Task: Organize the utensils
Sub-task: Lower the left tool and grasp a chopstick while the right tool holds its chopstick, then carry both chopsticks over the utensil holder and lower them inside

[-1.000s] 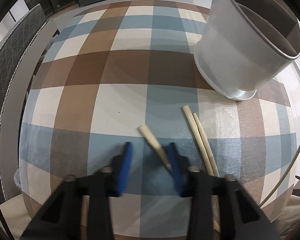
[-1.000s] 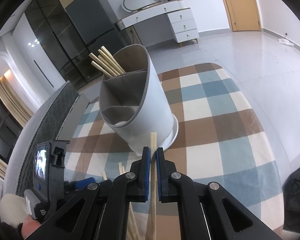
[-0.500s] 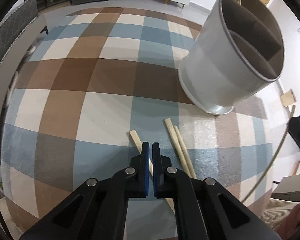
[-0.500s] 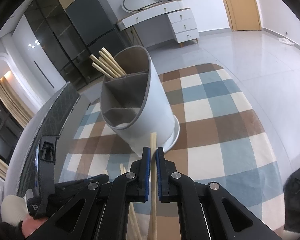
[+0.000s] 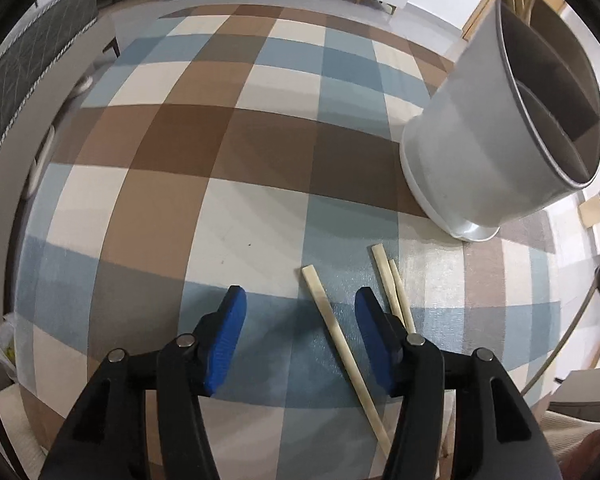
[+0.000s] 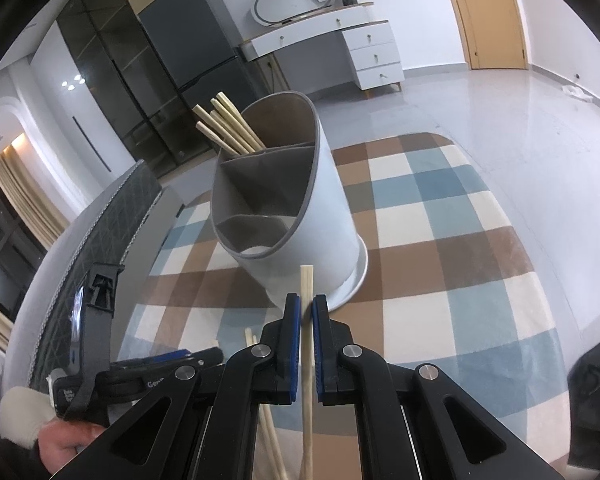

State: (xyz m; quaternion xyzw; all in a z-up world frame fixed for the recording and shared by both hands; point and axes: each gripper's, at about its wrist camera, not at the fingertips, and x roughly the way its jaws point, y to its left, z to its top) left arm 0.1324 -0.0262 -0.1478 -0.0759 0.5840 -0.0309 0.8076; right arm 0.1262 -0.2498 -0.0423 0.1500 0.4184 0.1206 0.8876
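Observation:
A white utensil holder point(image 5: 496, 136) with grey compartments stands on the checked tablecloth point(image 5: 228, 152); it also shows in the right wrist view point(image 6: 300, 216), with several chopsticks point(image 6: 228, 128) in its far compartment. My left gripper point(image 5: 298, 304) is open low over the cloth, and one loose chopstick point(image 5: 340, 336) lies between its fingers. Two more chopsticks point(image 5: 392, 284) lie just right of it. My right gripper point(image 6: 305, 312) is shut on a single chopstick point(image 6: 306, 288), held above the table in front of the holder.
A grey padded chair back point(image 5: 24, 80) stands at the table's left edge. A fridge point(image 6: 188, 48) and a white dresser point(image 6: 340, 48) stand far behind. The left gripper's body point(image 6: 140, 372) and the gloved hand holding it show at lower left in the right wrist view.
My left gripper was open, shut half a second ago, and is open again over the loose chopstick. My right gripper has held its chopstick nearly still.

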